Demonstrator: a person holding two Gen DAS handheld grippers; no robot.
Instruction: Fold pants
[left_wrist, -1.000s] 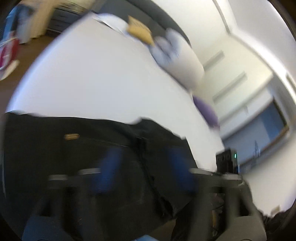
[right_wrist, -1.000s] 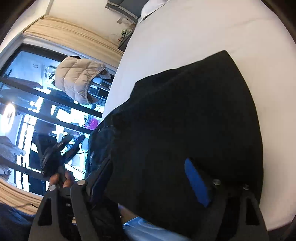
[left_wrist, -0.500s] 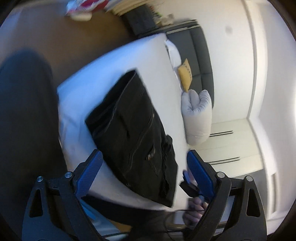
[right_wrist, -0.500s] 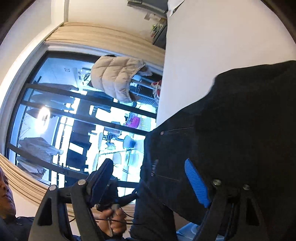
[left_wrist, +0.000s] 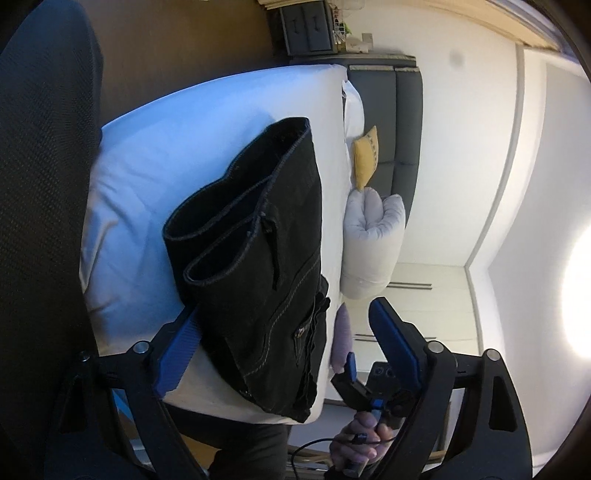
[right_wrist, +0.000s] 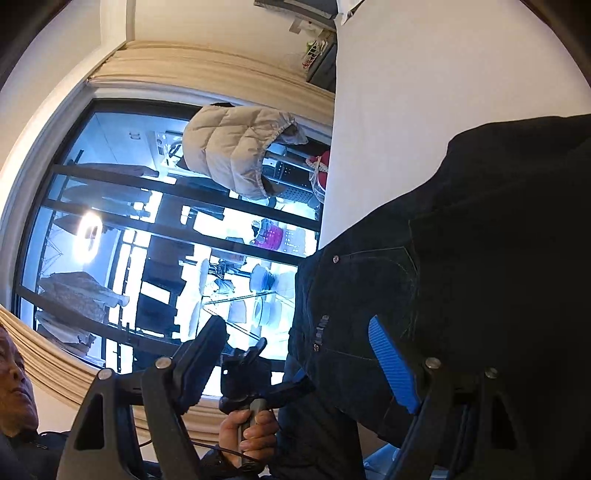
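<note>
Here, folded black pants (left_wrist: 258, 266) lie at the near edge of the white bed (left_wrist: 155, 155). Left gripper (left_wrist: 284, 339) closing, nothing gripped; right gripper (right_wrist: 295, 350) spread, empty.

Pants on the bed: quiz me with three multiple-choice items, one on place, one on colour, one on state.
1. Where do the pants lie?
A. on the white bed
B. on the floor
C. over the dark chair back

2. What colour is the small cushion by the headboard?
A. red
B. yellow
C. green

3. How are the pants at this moment?
A. hanging from a claw
B. spread out flat at full length
C. folded over, with both leg hems on top

Answers:
1 A: the left wrist view shows them resting on the white sheet near the mattress edge.
2 B: it shows yellow against the grey headboard.
3 C: two hem openings lie stacked on the folded bundle, and neither the left claw nor the right claw grips cloth.
</note>
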